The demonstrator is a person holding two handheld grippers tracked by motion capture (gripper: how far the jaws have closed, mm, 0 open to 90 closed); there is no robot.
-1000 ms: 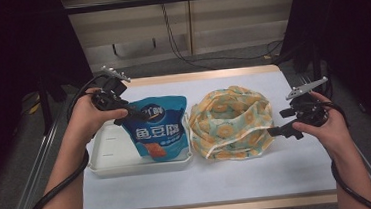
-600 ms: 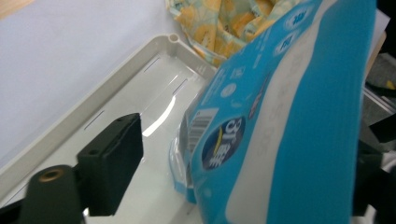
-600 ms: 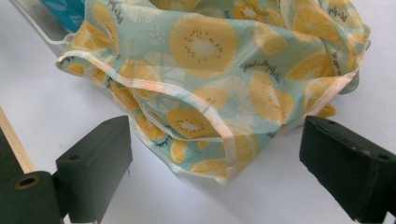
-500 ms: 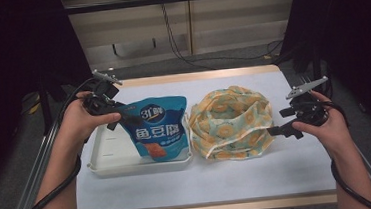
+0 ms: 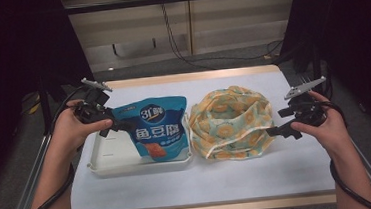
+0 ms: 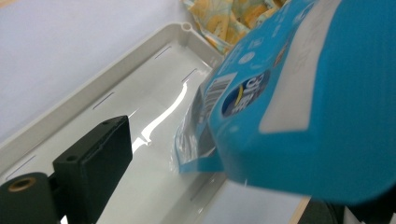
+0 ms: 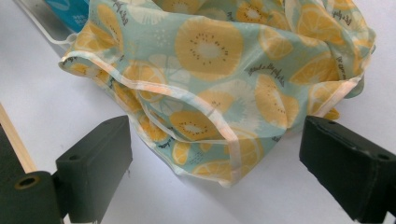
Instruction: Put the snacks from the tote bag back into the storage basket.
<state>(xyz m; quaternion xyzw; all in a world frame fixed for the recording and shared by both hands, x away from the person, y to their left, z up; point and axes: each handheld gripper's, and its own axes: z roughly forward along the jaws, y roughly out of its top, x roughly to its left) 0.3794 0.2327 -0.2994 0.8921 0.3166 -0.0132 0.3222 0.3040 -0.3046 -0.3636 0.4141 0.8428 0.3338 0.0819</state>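
Grippers on pouch and bag, packing step about to start.
Left gripper (image 5: 116,125) sits at the top left corner of the blue snack pouch (image 5: 159,130); I see one jaw standing off it and the other hidden, so I can't tell if it's clamped. The pouch leans in the white tray (image 5: 108,160). Right gripper (image 5: 274,130) is spread wide, empty, jaws straddling the near hem of the fruit-print bag (image 5: 232,122) on the table (image 5: 289,171). Next, I judge: pinch that hem, hold the mouth open, lift the pouch over.
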